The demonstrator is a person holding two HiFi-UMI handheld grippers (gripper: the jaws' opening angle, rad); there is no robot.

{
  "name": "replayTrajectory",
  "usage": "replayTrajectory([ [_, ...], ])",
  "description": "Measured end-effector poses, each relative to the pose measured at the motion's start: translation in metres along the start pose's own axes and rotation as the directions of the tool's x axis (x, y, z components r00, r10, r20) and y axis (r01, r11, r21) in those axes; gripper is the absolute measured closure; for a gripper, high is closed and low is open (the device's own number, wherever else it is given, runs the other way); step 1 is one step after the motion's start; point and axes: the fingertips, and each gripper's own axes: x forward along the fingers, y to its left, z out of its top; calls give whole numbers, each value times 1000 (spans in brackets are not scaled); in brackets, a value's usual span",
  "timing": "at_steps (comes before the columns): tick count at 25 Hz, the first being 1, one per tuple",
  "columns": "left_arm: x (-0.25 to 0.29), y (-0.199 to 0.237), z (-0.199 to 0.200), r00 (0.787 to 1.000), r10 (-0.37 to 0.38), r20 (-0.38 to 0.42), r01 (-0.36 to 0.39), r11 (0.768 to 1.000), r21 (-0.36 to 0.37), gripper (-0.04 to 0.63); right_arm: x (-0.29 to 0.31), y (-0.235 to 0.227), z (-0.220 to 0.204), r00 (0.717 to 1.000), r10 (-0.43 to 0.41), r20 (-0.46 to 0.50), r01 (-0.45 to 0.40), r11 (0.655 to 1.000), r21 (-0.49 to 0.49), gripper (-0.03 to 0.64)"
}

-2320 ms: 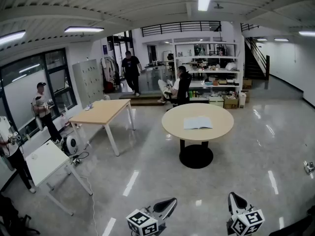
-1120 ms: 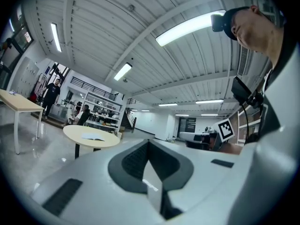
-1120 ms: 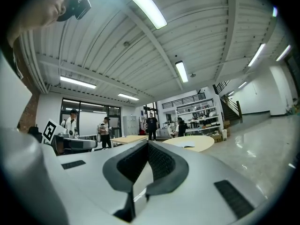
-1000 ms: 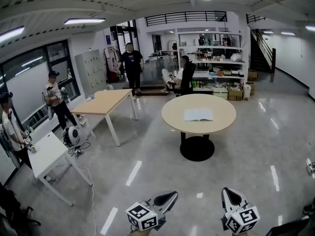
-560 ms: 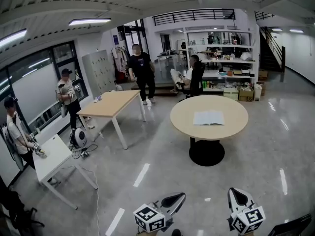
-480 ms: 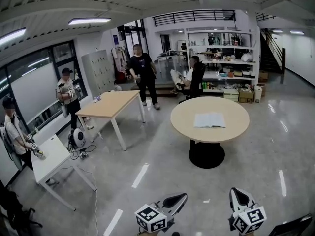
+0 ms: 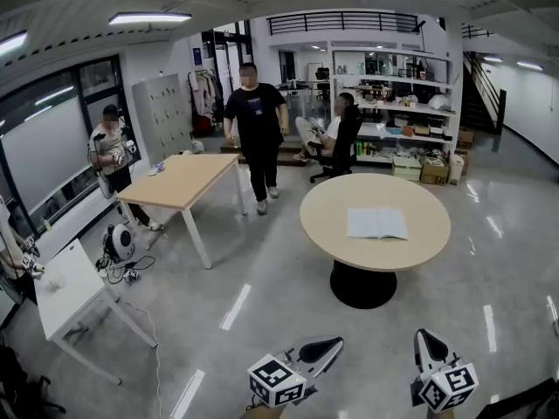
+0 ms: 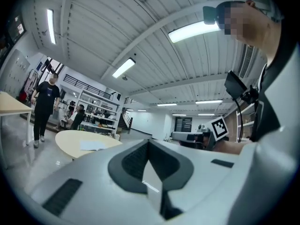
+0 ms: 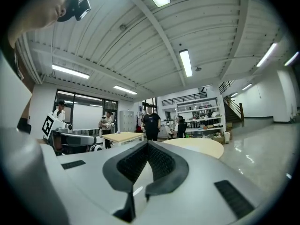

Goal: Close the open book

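head view looks over a glossy floor (image 7: 271,273) to a round bench (image 7: 325,225) right of centre. the open book (image 7: 376,223) lies flat on that bench, pages up, a little right of its middle. the left hand-held gripper (image 7: 325,349) and the right hand-held gripper (image 7: 427,343) sit at the near edge, side by side and well apart from the bench. each gripper view shows its own jaws narrowed until the tips meet, with nothing between them. both point level toward the far side of the room. a person in black (image 7: 255,129) stands beyond the round bench, to its left, near a long wooden bench (image 7: 183,182). a white bench (image 7: 61,286) stands at the near left.
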Motion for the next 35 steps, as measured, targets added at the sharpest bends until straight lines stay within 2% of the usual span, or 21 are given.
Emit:
replayTrajectory([
  [9, 66, 82, 1, 1000, 4, -10, -4, 1000, -14, 603, 99, -52, -5, 1000, 16, 0, -16, 1000, 23, 623],
  [18, 201, 175, 26, 999, 39, -17, -39, 999, 7, 603, 227, -157, 15, 996, 93, 14, -93, 996, 2, 623],
  [23, 251, 219, 44, 997, 81, 9, -81, 997, -1, 603, 286, -199, 32, 990, 138, 21, -137, 990, -30, 623],
  [26, 277, 246, 52, 995, 97, -9, -97, 995, 4, 603, 322, -219, 33, 988, 155, 12, -155, 988, -17, 623],
  [35, 339, 358, 43, 996, 89, -30, -90, 996, -25, 603, 434, -267, 23, 993, 118, 1, -118, 993, -5, 623],
])
